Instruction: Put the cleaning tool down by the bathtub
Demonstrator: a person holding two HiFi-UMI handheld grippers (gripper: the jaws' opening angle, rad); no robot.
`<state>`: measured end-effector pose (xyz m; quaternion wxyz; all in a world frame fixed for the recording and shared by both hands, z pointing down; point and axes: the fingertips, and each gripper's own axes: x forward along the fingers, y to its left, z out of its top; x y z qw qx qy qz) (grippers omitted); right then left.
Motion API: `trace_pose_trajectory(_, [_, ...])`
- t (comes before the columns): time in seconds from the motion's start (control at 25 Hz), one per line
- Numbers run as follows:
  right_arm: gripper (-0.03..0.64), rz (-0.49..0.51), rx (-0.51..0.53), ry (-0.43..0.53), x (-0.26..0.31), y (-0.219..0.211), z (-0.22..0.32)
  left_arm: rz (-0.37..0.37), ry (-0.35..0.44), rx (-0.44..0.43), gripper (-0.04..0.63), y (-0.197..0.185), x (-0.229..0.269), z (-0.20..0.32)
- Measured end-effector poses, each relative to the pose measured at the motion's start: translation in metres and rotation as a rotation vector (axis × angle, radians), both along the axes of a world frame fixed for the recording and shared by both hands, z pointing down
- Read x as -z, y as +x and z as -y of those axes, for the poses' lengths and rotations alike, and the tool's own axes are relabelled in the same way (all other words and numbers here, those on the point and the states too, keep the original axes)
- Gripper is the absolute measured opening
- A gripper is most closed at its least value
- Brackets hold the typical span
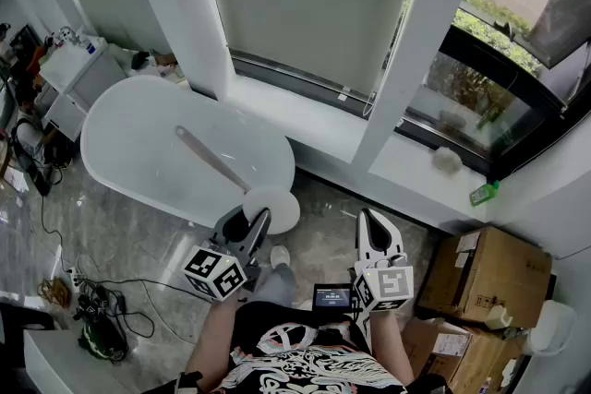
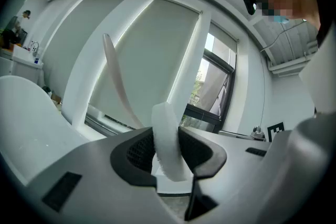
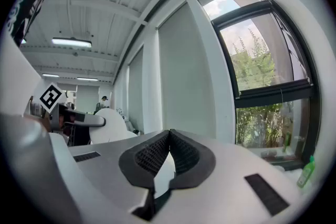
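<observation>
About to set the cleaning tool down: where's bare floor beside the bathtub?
Bare floor lies between the bathtub's near end and the window ledge, and along the tub's side, left of the left gripper, which holds the cleaning tool. It is crowded at lower left with cables and at right with cardboard boxes.

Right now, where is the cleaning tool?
Head view, left of centre: the left gripper clamps the cleaning tool by its white pad, its handle reaching over the bathtub.

Glossy, smooth white bathtub [image 1: 138,138]; cleaning tool [image 2: 169,136] with fuzzy cloth pad, smooth plastic-looking handle; polished stone-look floor [image 1: 125,240]; matt cardboard box [image 1: 485,277].
</observation>
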<state>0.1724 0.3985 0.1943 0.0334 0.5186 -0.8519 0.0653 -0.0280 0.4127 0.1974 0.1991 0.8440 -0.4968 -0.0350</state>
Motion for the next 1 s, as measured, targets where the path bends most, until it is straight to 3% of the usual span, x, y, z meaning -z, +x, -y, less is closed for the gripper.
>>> trace_pose_trajectory(0.16, [0.026,0.012,-0.008,0.019,0.009,0.008,-0.03,0.007,0.046,0.02,0.135,0.004,0.018,-0.03])
trace_pose_trajectory(0.52, [0.026,0.005,0.026,0.039,0.016,0.016,-0.062,0.01,0.07,0.053,0.135,0.013,0.026,-0.071])
trace_pose_trajectory(1.0, [0.026,-0.002,0.023,0.045,0.016,0.022,-0.058,0.01,0.092,0.061,0.135,0.014,0.027,-0.06])
